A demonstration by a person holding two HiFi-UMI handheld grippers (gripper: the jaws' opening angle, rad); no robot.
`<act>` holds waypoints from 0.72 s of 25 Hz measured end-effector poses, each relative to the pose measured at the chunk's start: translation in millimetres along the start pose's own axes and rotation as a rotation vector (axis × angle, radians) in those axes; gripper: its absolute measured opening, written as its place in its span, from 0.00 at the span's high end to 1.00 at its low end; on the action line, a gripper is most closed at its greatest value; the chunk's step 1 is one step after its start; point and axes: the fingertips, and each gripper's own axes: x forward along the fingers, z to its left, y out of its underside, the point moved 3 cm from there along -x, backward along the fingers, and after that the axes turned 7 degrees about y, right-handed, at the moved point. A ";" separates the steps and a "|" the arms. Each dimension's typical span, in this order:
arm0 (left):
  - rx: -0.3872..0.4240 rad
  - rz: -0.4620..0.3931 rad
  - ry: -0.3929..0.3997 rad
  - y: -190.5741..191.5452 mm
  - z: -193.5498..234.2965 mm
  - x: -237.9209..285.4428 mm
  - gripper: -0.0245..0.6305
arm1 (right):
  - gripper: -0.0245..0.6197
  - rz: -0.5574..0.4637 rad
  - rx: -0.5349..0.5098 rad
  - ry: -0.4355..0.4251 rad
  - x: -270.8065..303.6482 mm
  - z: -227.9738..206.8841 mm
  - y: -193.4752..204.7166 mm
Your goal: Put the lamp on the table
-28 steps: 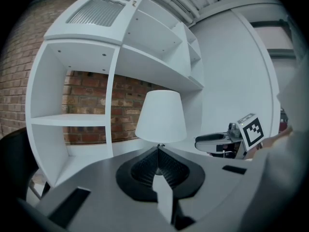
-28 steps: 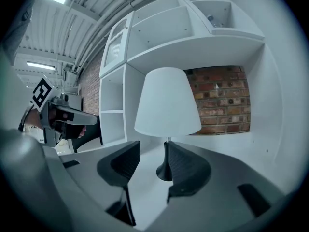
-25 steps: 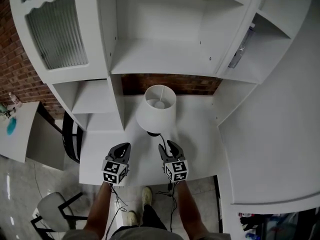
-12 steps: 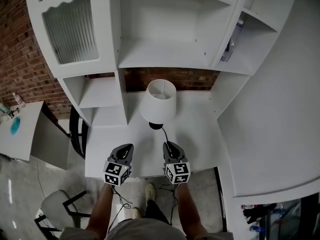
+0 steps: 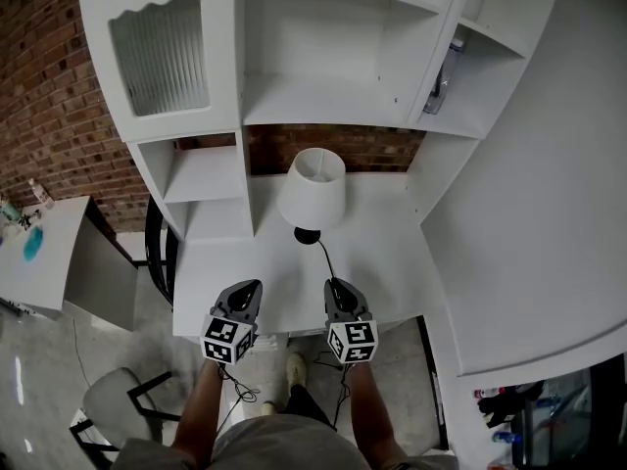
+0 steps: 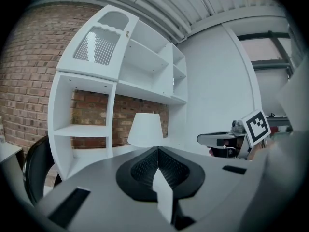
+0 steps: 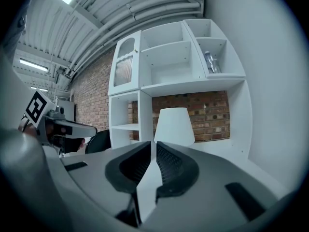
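The lamp [image 5: 313, 190] has a white shade and a black base [image 5: 308, 234]. It stands upright on the white table [image 5: 392, 262], close to the brick back wall. Its black cord [image 5: 326, 260] trails towards the front edge. My left gripper [image 5: 238, 302] hovers at the table's front edge, shut and empty. My right gripper [image 5: 338, 297] is beside it over the cord's near end; its jaws have just closed with nothing between them. The lamp [image 6: 145, 129] is well ahead of the left gripper [image 6: 157, 149], and the lamp [image 7: 174, 125] is likewise well ahead of the right gripper [image 7: 153, 143].
A white shelving unit [image 5: 323, 57] rises behind and around the table, with a ribbed-glass door [image 5: 162, 57] at upper left and a bottle [image 5: 443, 74] on a right shelf. A black chair [image 5: 157, 253], a small side table [image 5: 39, 262] and a grey chair [image 5: 118, 404] are on the left.
Both grippers have drawn back from the lamp towards the table's front edge. The right jaws, open a second ago, are now closed. The lamp stays where it stood.
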 end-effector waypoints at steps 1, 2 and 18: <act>0.001 -0.003 0.002 -0.1 -2.2 -3.8 0.96 | 0.88 0.001 0.002 0.004 -5.0 1.2 -0.3; 0.001 -0.005 0.005 0.2 -4.6 -7.4 0.96 | 0.88 0.002 0.004 0.008 -10.1 2.6 -0.4; 0.034 -0.033 0.019 -4.7 -36.1 -52.8 0.96 | 0.88 -0.031 0.018 0.009 -74.8 27.4 -5.9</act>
